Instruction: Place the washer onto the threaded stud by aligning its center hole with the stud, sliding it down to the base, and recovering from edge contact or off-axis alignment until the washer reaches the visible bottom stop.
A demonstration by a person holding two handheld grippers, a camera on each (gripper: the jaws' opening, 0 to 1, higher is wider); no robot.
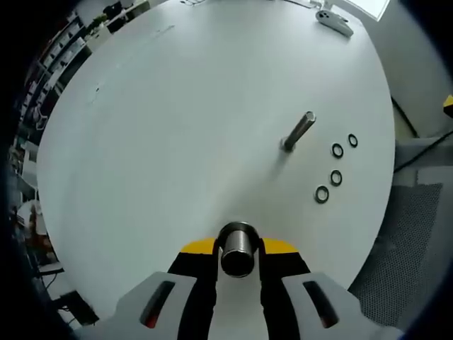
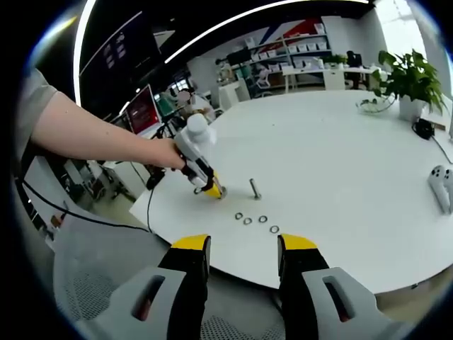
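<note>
A steel threaded stud [image 1: 299, 131] stands upright on the round white table [image 1: 177, 120]. Several dark washers [image 1: 336, 177] lie loose on the table just right of it. My left gripper [image 1: 238, 248] is low over the near table edge, shut on a short hollow metal cylinder [image 1: 237, 256], well short of the stud. In the right gripper view a person's hand holds that left gripper [image 2: 212, 188] left of the stud [image 2: 253, 188], with the washers [image 2: 248, 221] in a row in front. My right gripper [image 2: 241, 258] is open and empty, hanging off the table's near edge.
A white game controller [image 1: 334, 21] lies at the far table edge, also seen at the right [image 2: 442, 185]. A potted plant [image 2: 407, 78] and a dark cable sit at the far right. Grey mesh chairs [image 1: 403, 241] stand beside the table.
</note>
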